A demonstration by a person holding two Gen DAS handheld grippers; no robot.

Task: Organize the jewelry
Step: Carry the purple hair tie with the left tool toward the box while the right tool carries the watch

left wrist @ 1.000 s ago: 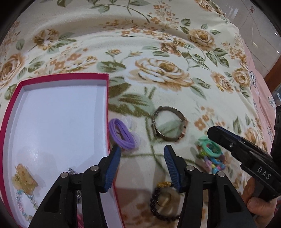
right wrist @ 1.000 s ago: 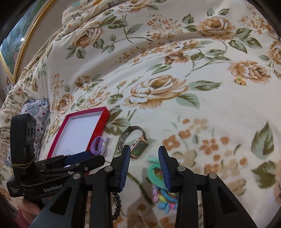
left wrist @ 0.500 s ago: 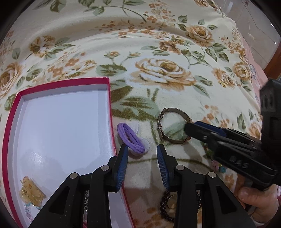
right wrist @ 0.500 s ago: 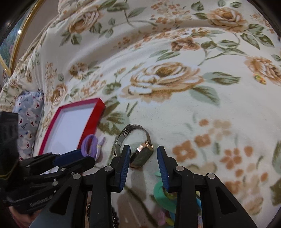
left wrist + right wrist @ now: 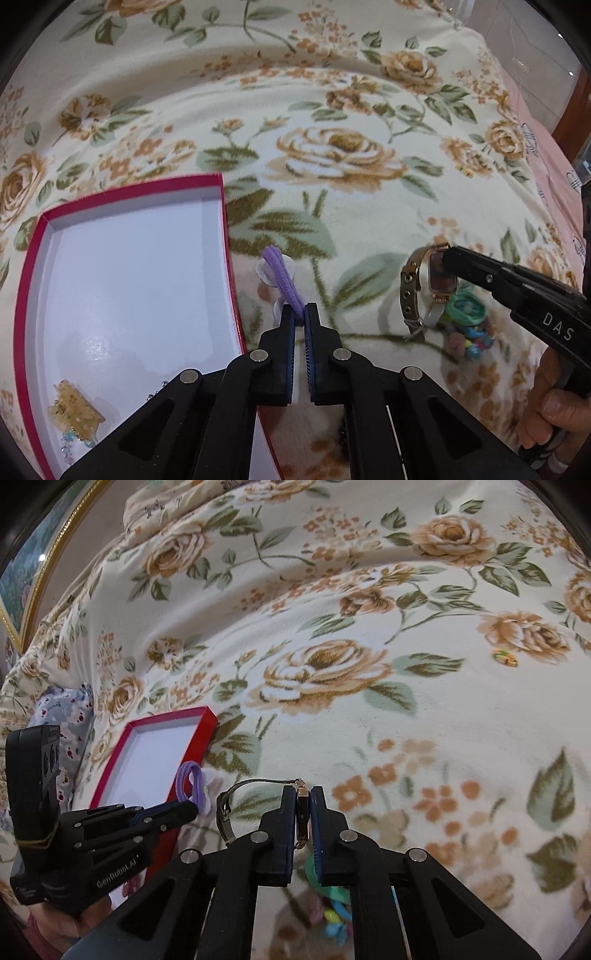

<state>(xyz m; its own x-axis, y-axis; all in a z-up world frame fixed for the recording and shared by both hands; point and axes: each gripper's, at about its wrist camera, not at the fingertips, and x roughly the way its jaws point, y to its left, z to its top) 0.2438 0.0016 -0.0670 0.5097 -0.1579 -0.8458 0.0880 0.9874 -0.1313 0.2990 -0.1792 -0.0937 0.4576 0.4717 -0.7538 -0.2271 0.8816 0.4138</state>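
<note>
Purple hair tie [image 5: 284, 280] pinched in left tool [image 5: 300, 309]; watch [image 5: 303, 812] in right tool [image 5: 303, 794].

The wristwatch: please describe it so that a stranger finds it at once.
Start at the red box on the floral blanket; go right, past the purple hair tie. The wristwatch stands between the right gripper fingers: the only metal-strapped piece, with a rose-gold rectangular case.

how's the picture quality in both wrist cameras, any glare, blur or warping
Left wrist view: soft glare on the white floor of the red-rimmed box, whose edges bow from fisheye warping; the floral blanket is slightly soft. Right wrist view: dark vignette corners, and the colourful bead jewelry beneath the right gripper is blurred.
</note>
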